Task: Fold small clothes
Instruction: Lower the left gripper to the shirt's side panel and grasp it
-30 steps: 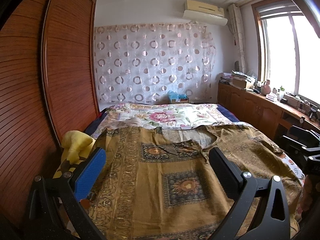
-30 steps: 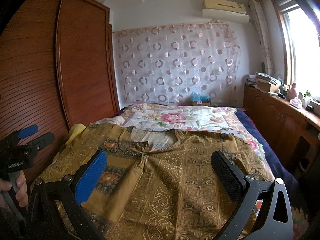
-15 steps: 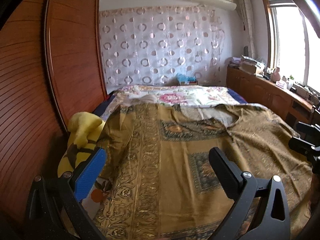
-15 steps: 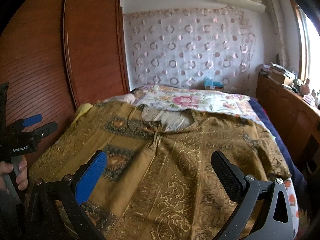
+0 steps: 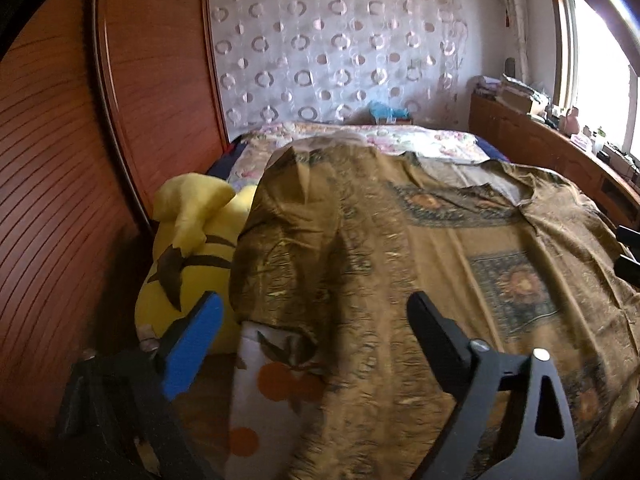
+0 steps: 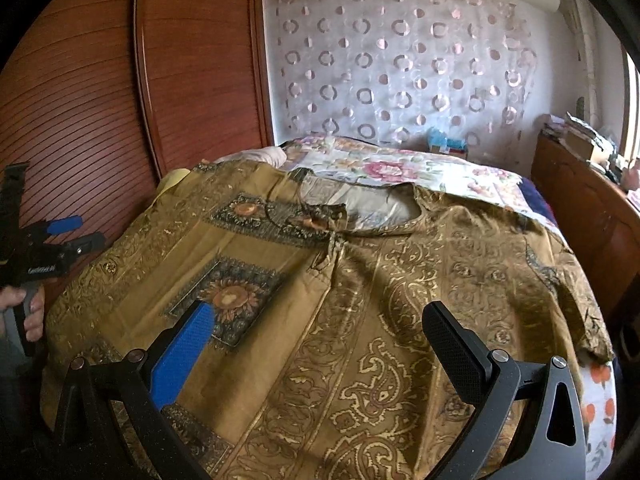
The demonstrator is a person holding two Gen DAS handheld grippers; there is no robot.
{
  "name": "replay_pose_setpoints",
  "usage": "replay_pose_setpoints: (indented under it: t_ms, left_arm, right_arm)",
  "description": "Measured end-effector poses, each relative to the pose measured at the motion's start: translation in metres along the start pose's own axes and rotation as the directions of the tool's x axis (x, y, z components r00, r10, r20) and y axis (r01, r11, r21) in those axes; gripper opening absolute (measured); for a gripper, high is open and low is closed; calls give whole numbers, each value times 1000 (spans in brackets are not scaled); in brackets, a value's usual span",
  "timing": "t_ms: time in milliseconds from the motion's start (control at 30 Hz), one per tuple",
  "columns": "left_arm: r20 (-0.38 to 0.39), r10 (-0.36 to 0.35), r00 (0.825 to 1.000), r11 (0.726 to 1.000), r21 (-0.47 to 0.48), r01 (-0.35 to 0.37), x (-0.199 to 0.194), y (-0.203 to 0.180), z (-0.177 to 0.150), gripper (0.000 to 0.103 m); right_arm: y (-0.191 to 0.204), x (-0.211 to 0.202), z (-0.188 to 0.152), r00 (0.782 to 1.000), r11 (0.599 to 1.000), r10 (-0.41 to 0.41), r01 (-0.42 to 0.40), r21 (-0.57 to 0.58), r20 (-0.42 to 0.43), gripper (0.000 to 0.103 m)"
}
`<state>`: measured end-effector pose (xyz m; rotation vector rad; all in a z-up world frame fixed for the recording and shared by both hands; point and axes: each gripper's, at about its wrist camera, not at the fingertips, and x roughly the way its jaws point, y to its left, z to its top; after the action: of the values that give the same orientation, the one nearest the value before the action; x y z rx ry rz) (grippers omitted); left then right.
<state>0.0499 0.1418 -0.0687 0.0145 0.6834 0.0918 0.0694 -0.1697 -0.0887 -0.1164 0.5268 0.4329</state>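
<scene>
A golden-brown patterned garment (image 5: 420,264) lies spread flat on the bed, neckline toward the far end; it also fills the right wrist view (image 6: 360,300). My left gripper (image 5: 316,320) is open and empty, low over the garment's left sleeve edge. It shows from outside in the right wrist view (image 6: 60,236), held by a hand at the far left. My right gripper (image 6: 320,332) is open and empty above the garment's lower front.
A yellow plush toy (image 5: 192,248) lies at the bed's left edge against the wooden wardrobe (image 5: 100,160). A floral quilt (image 6: 400,172) covers the far end. A wooden cabinet (image 6: 580,208) with clutter runs along the right, under the window.
Both grippers have dropped lower and closer to the garment. The left one has swung left toward the sleeve edge and the plush toy. Both stay open.
</scene>
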Motion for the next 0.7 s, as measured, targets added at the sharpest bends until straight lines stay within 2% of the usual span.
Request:
replay_pose_setpoints:
  t_ms: [67,300,467,600,700]
  left_arm:
    - [-29,-8,1000,1000,3,8,10,5,4,77]
    - [-143,-30,989,999,-27,27,50,30,2,66]
    - [-209,-37,977,998,-53,27,68,44,0,53]
    - [-221,-119,968,990,-104,98,71,50,1,43]
    - [-220,-127,967,990,-94,109,71,48,3,40]
  right_arm:
    - [3,1,-2,1000,1000,0,0,-3,1,103]
    - [-1,-1,-4,1000,1000,-1,1,8,0,103]
    - [0,5,-4,1000,1000,1,-1,3,-8,103]
    - [4,9,-2,1000,1000,3,-3,-12,-16,103]
    - [4,9,-3,1000,1000,4,-4,-12,-20,103]
